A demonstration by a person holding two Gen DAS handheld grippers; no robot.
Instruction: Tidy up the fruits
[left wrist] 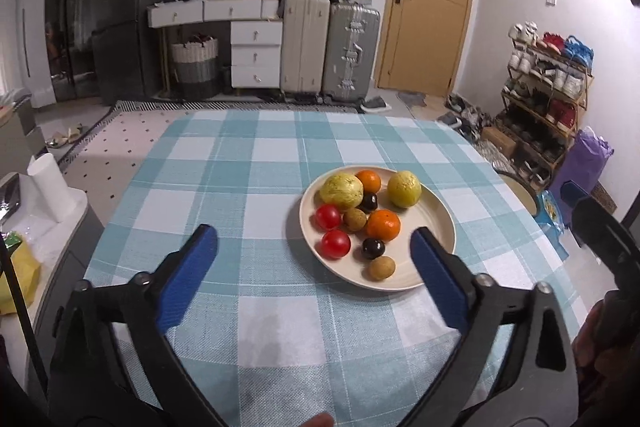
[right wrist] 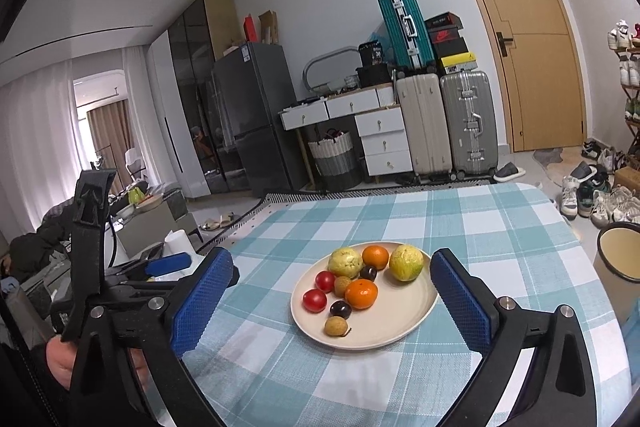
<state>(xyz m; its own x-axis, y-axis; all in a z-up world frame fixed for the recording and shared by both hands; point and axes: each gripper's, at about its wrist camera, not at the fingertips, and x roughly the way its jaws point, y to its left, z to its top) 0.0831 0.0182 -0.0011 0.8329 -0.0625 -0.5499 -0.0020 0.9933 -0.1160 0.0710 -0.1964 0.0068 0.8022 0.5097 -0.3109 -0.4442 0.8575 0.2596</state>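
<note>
Here all the fruits (left wrist: 356, 217) lie together on the cream plate (right wrist: 404, 327) on the checked table (left wrist: 248, 187), ahead of both grippers' wide, empty jaws, which fits either a finished gathering or a sorting yet to come. Only the right view shows a lychee's stem and the bin (right wrist: 618, 251) beyond its right jaw.

Even indoor light, sharp centre, heavy fisheye bending.
Daylight glows through the sheer white curtain (right wrist: 36, 131); soft shadows under the round cream plate (right wrist: 384, 331); black vignette corners.
</note>
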